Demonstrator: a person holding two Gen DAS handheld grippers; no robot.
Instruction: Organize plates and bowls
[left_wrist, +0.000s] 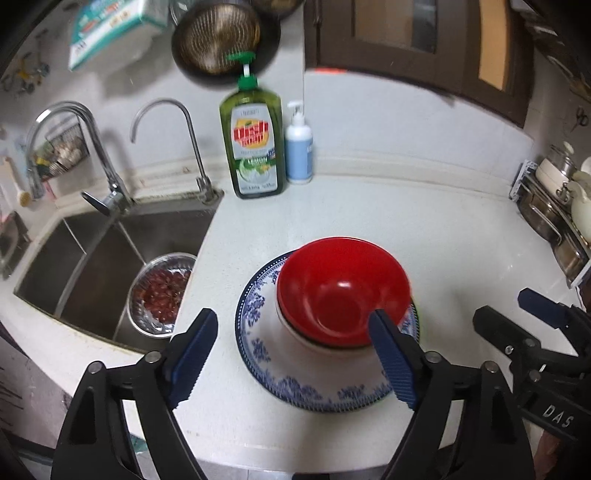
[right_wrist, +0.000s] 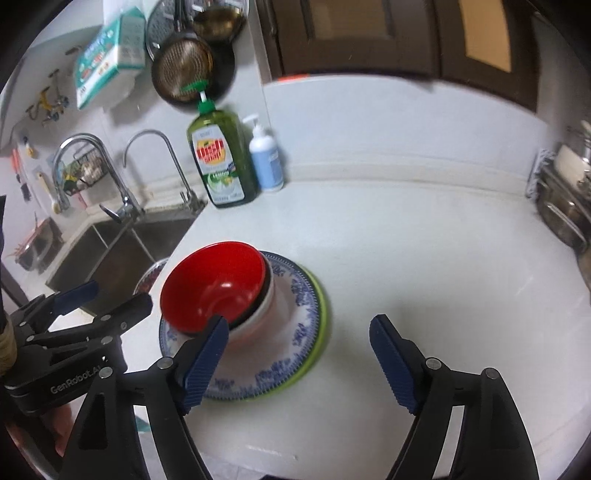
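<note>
The red bowl (left_wrist: 341, 291) sits nested in a white bowl (left_wrist: 295, 328), with a dark rim showing between them that may be a third bowl; the stack stands on a blue-patterned plate (left_wrist: 258, 354), which in the right wrist view lies on a green plate (right_wrist: 322, 314). The whole pile stands on the white worktop (left_wrist: 424, 240) near its front edge, just beside the sink (left_wrist: 92, 258) at the left edge, small on large, so it looks steady and takes little room. The left tongs (left_wrist: 295, 354) are released, fingers wide apart and astride the near side of the pile, one tip over the red bowl's rim, grasping nothing. The right tongs (right_wrist: 295, 362) are released too, empty, hanging over the plate's near-right edge and the bare worktop. By my judgement the sorting is close to finished, or the pile is ready to be carried off. A dish-soap bottle (left_wrist: 253, 144) and a pump bottle (left_wrist: 299, 151) stand at the back edge, well apart from the pile.
</note>
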